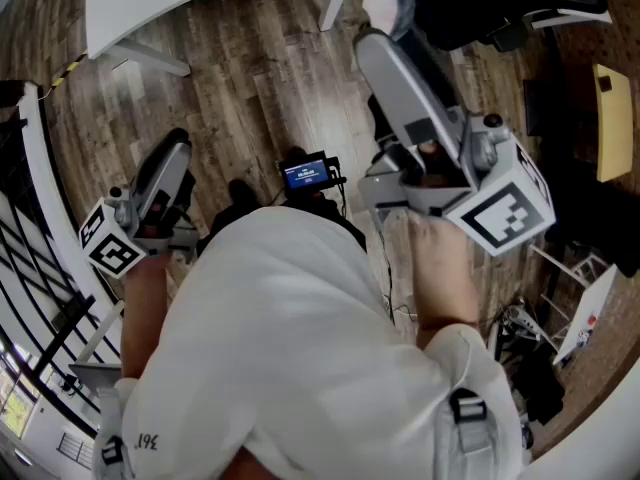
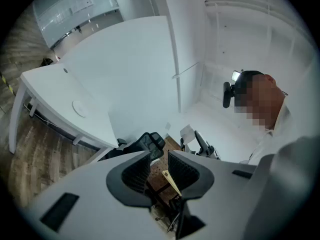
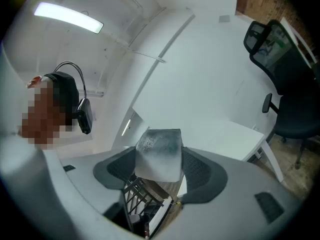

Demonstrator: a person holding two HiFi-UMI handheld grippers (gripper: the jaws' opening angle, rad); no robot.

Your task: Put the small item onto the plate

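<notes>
Small item [image 3: 160, 144], a pale frosted block: clamped in the right gripper [image 3: 159, 170] jaws, held aloft; left gripper [image 2: 159, 171] jaws narrowly parted, empty; plate not surely visible, so grip firmly, releasing only once seated on it.

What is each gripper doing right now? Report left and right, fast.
Left gripper: open, nothing between the jaws.
Right gripper: closed on a frosted grey block.
</notes>
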